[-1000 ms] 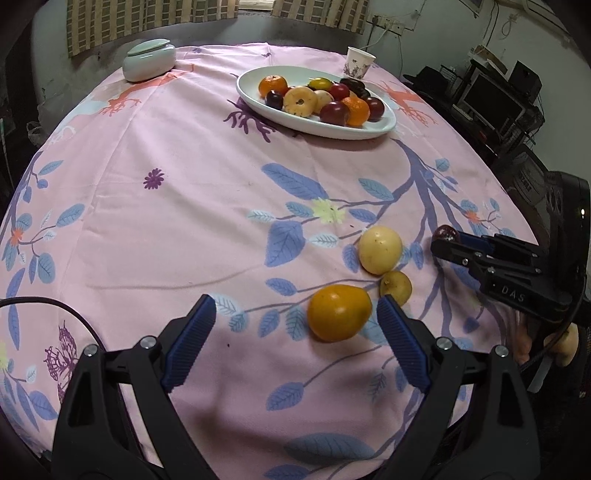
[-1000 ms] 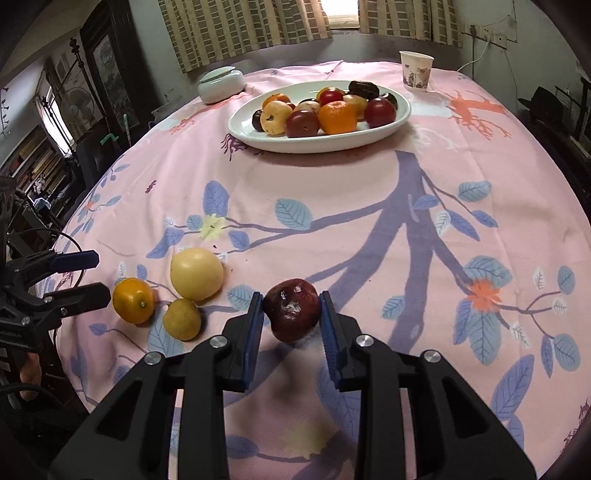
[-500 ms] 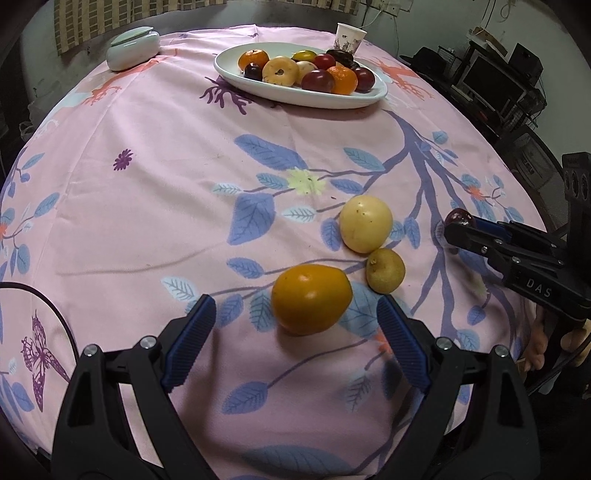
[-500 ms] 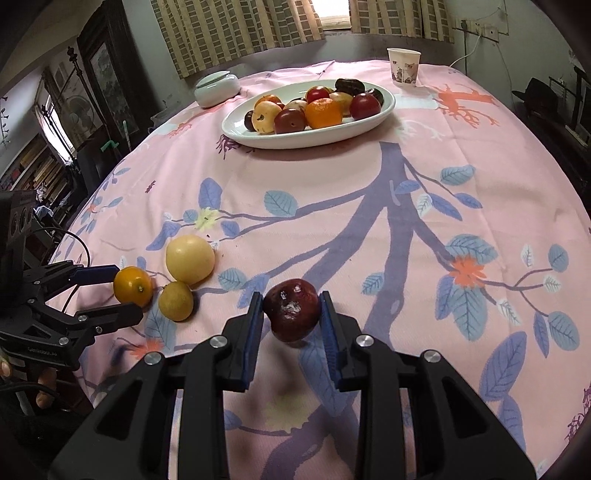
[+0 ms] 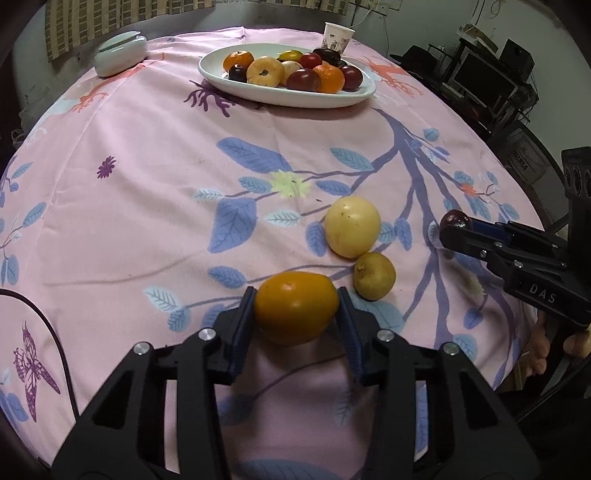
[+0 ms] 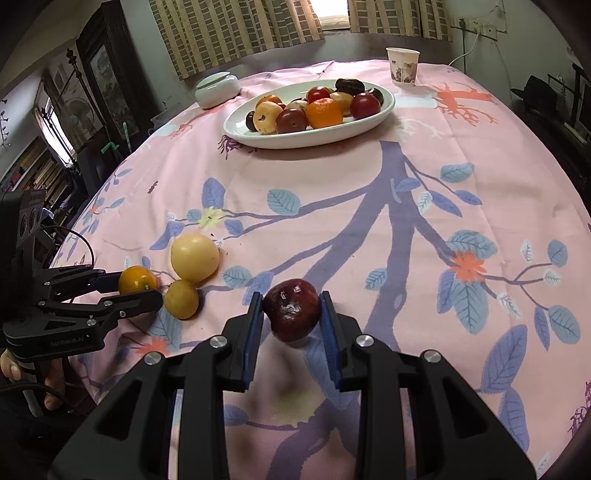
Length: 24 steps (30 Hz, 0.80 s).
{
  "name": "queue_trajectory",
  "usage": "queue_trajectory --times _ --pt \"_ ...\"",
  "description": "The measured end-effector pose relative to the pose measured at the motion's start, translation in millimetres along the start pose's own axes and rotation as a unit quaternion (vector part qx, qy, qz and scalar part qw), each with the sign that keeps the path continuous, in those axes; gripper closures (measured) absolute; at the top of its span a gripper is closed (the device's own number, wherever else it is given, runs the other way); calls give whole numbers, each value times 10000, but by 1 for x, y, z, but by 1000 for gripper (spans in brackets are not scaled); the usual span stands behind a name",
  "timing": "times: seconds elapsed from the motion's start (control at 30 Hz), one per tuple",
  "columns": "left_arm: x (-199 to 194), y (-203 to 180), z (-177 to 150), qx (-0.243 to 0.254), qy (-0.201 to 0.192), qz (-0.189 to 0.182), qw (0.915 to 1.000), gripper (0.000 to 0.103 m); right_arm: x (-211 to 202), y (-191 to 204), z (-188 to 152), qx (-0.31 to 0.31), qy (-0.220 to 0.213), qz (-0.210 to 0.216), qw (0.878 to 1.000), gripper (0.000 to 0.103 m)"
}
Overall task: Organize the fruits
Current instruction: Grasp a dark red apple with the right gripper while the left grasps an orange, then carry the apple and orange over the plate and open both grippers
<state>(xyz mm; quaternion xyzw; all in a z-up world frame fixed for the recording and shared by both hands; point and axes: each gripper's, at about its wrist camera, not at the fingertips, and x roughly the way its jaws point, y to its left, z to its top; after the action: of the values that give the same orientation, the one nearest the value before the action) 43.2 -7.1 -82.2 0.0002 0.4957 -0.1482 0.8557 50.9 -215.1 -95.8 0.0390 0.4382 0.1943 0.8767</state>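
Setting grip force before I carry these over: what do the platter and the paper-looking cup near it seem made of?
The platter looks like glazed ceramic, possibly melamine: white, smooth, glossy, with a thick rounded rim. The cup looks like thin paper: matte white wall, printed picture, rolled lip. It would likely crush easily. Both tools already hold fruit: left tool on the orange fruit, right tool on the dark red fruit.

A pink tablecloth [image 5: 147,184] printed with blue leaves and a purple branch covers the table, with a pale green lidded bowl [image 5: 120,53] near its far left edge, a paper cup [image 6: 402,66] at the far side, and checked curtains [image 6: 236,33] behind.
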Motion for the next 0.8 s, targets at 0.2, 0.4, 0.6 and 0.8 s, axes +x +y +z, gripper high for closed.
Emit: queue_trajectory --times 0.2,0.4,0.6,0.8 --pt "-4 6 3 -87 -19 -22 10000 60 1 -3 0 10 27 14 10000 72" --pt "-21 14 15 -151 -249 -11 9996 60 1 -3 0 33 14 -14 10000 72" --pt "-29 17 33 -67 -398 -2 9992 60 1 3 10 -108 -17 -59 9999 72" --pt "-27 12 66 127 -495 38 9987 59 1 10 41 -413 -163 -194 9988 72"
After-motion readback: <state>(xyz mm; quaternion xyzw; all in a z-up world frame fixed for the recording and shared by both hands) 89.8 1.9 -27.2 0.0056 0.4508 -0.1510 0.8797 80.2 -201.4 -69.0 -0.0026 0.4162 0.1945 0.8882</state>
